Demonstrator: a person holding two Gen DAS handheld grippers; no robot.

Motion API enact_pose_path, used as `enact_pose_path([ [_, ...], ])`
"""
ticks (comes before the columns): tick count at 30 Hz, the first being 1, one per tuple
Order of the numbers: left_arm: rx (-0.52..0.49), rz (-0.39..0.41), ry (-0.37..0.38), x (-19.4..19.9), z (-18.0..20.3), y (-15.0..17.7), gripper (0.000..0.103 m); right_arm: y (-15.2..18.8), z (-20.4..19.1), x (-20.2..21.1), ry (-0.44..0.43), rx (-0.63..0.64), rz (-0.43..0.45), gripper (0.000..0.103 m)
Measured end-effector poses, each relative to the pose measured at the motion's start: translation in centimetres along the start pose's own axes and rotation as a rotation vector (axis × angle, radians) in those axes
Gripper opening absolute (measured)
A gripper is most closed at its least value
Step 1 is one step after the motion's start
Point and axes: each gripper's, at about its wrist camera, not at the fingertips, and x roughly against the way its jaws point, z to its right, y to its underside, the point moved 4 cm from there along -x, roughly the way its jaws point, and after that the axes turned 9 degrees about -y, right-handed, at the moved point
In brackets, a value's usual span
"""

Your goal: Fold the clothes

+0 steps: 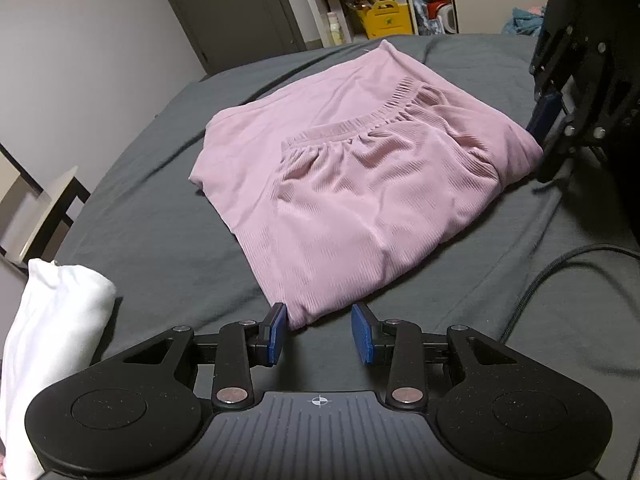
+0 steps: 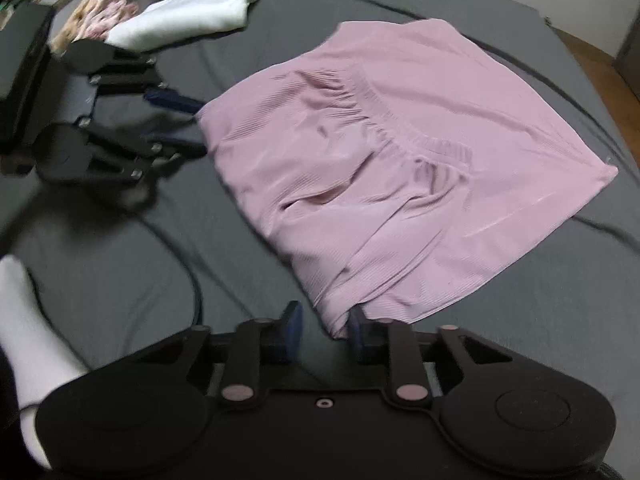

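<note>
A folded pink ribbed garment (image 1: 360, 168) with an elastic waistband lies flat on the dark grey bed sheet (image 1: 160, 240). My left gripper (image 1: 320, 330) is open low at the garment's near corner, and that corner rests against its left pad. My right gripper (image 1: 544, 144) shows at the far right corner of the cloth. In the right wrist view the pink garment (image 2: 400, 152) fills the middle. There the right gripper (image 2: 325, 328) is open, with a garment corner lying between its fingers. The left gripper (image 2: 192, 124) stands open at the cloth's left edge.
A folded white cloth (image 1: 52, 340) (image 2: 192, 12) lies beside the left gripper, with a patterned heap (image 2: 100, 12) behind it. A black cable (image 1: 536, 284) (image 2: 196, 280) runs over the sheet. A foot in a white sock (image 2: 24, 320) rests nearby. Shelves with a yellow bin (image 1: 388, 18) stand beyond the bed.
</note>
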Motion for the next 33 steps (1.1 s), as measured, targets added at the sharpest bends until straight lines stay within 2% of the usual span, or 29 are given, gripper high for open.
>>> enact_pose_path([
  [1, 0.013, -0.006, 0.000, -0.2, 0.0, -0.2, 0.027, 0.1, 0.3, -0.1, 0.004, -0.009, -0.001, 0.007],
  [2, 0.021, -0.014, -0.002, -0.3, 0.0, -0.3, 0.024, 0.1, 0.2, 0.1, 0.023, 0.023, -0.019, 0.007],
  [4, 0.011, -0.030, -0.013, -0.7, 0.2, -0.6, 0.007, 0.3, 0.0, 0.5, 0.060, 0.088, -0.054, 0.006],
  [11, -0.135, -0.046, -0.102, -1.1, 1.2, -1.2, 0.005, 1.3, -0.5, 1.8, 0.198, 0.344, -0.206, 0.006],
  [15, -0.169, -0.048, -0.131, -0.9, 0.8, -1.0, 0.005, 1.6, -1.2, 2.6, 0.202, 0.371, -0.191, 0.006],
  [18, -0.216, -0.010, -0.191, 0.0, 0.4, -1.4, 0.005, 1.8, -1.8, 3.1, 0.204, 0.392, -0.180, 0.006],
  [21, -0.166, 0.030, -0.227, 1.1, -0.9, -2.6, 0.005, 1.2, -2.3, 4.3, 0.234, 0.410, -0.125, 0.006],
  [25, -0.212, -0.038, -0.196, -1.0, -0.6, -2.0, 0.005, 1.5, -1.1, 2.1, 0.227, 0.406, -0.181, 0.006],
  [29, -0.191, -0.061, -0.204, -0.7, -0.8, -0.9, 0.005, 2.6, 0.5, 0.7, 0.202, 0.364, -0.245, 0.005],
  [33, -0.170, -0.084, -0.212, -0.4, -1.0, 0.1, 0.005, 2.1, 1.3, 1.6, 0.198, 0.299, -0.218, 0.005],
])
